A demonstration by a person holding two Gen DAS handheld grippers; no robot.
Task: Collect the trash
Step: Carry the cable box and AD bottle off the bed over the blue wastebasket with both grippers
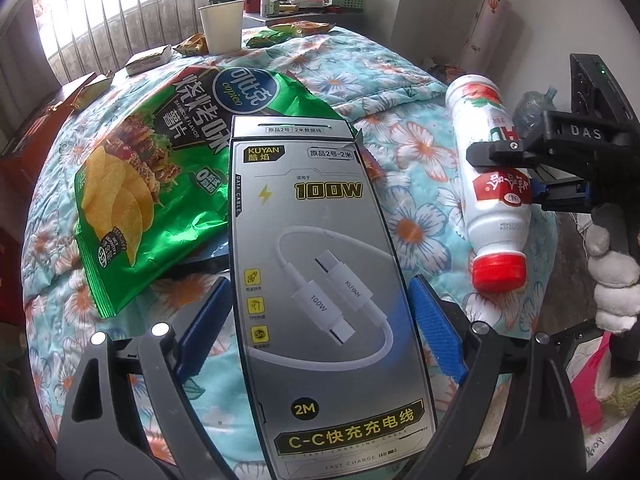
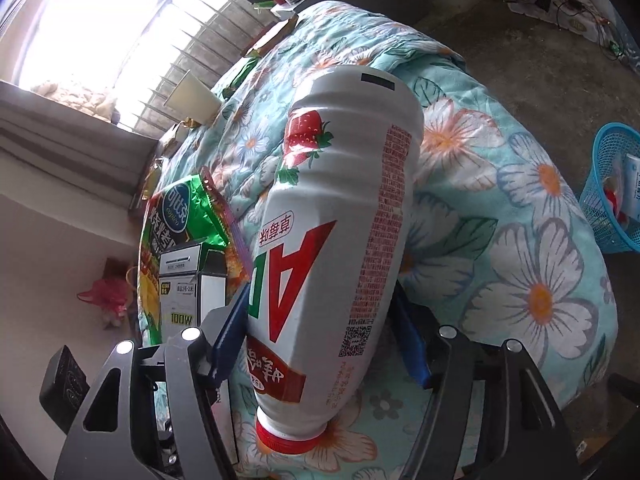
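Right tool [image 2: 320,332] around bottle [image 2: 340,208]; basket [image 2: 612,196]

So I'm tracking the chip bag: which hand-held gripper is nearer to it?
Left. The left hand-held gripper straddles the cable box overlapping the chip bag; the right hand-held gripper straddles the bottle, farther off.

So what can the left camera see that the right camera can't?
Only the left wrist view shows the white paper cup standing upright and the right tool from outside, gripping the bottle. Only the right wrist view shows the blue basket on the floor. Both show the strawberry drink bottle, the green chip bag, the cable box and the flowered quilt.
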